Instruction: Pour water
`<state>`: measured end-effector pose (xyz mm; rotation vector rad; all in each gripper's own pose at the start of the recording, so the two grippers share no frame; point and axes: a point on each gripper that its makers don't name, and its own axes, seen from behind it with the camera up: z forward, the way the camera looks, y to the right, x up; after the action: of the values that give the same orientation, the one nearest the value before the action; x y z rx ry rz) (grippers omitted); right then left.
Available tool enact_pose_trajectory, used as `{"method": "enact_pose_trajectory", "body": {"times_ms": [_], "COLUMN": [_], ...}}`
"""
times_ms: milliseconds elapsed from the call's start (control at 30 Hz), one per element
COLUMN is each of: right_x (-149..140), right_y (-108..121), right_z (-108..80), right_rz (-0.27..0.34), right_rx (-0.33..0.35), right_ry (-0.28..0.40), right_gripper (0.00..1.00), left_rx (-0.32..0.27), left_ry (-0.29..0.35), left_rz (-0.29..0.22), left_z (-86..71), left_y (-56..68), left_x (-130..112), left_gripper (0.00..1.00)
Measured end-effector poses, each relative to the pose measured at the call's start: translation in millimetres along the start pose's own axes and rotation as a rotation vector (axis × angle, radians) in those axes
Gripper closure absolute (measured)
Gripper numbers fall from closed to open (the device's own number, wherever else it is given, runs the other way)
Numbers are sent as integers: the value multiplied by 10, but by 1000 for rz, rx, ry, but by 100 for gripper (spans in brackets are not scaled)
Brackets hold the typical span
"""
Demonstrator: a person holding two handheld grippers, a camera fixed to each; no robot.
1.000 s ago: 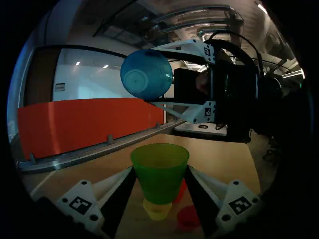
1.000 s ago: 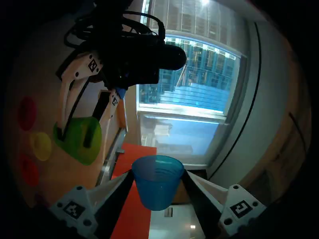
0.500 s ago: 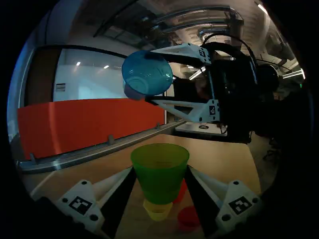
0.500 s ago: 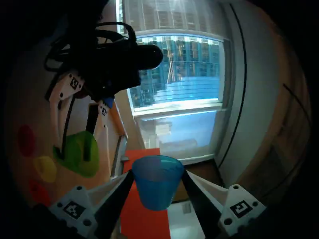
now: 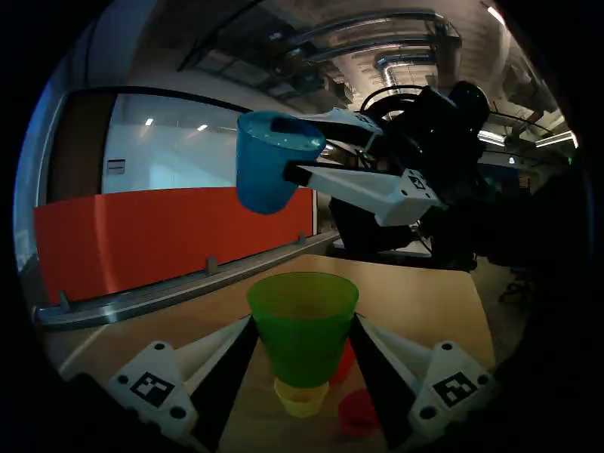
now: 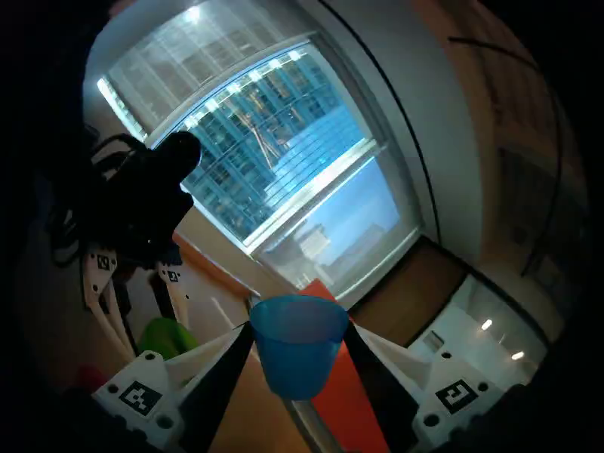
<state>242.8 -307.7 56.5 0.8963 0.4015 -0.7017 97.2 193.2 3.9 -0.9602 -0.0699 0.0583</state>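
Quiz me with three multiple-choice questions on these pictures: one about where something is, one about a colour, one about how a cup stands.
1. In the left gripper view, where is the blue cup compared with the green cup?
A. Higher up
B. Inside it
C. Underneath it

2. What colour is the cup in the left tongs?
A. Red
B. Green
C. Blue

3. How does the blue cup stand?
A. Upside down
B. Lying on its side
C. About upright, mouth up, gripped by the right tongs

Answers:
1 A, it hangs in the air above the green cup.
2 B, both fingers of the left tongs press on green sides.
3 C, its open rim faces up between the fingers.
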Motion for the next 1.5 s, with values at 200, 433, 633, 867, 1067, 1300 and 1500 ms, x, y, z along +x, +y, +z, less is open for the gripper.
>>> {"method": "enact_pose_trajectory", "body": {"times_ms": [200,433,633,867,1067,1300,1500], "right_x": [21,12,-26,-120,-285,-505,-716], "right_y": [-76,-69,-24,-28,-62,-61,-37], "right_z": [-2,-4,-45,-143,-296,-561,-838], "right_rz": [284,588,730,734,724,701,689], "right_rx": [5,14,22,11,-10,-53,-96], "right_ry": [-2,-10,-9,-34,-70,-114,-151], "right_gripper": [10,10,10,10,10,10,10], "left_rx": [6,12,18,47,77,119,152], "left_ry": [3,3,4,-3,-19,-44,-63], "left_rz": [2,7,7,13,13,26,32], "left_z": [-6,-17,-14,-44,-103,-184,-275], "left_y": [-21,-32,-49,-142,-232,-336,-406], "left_x": [24,39,50,25,-33,-144,-236], "left_gripper": [19,19,19,19,19,19,19]}}
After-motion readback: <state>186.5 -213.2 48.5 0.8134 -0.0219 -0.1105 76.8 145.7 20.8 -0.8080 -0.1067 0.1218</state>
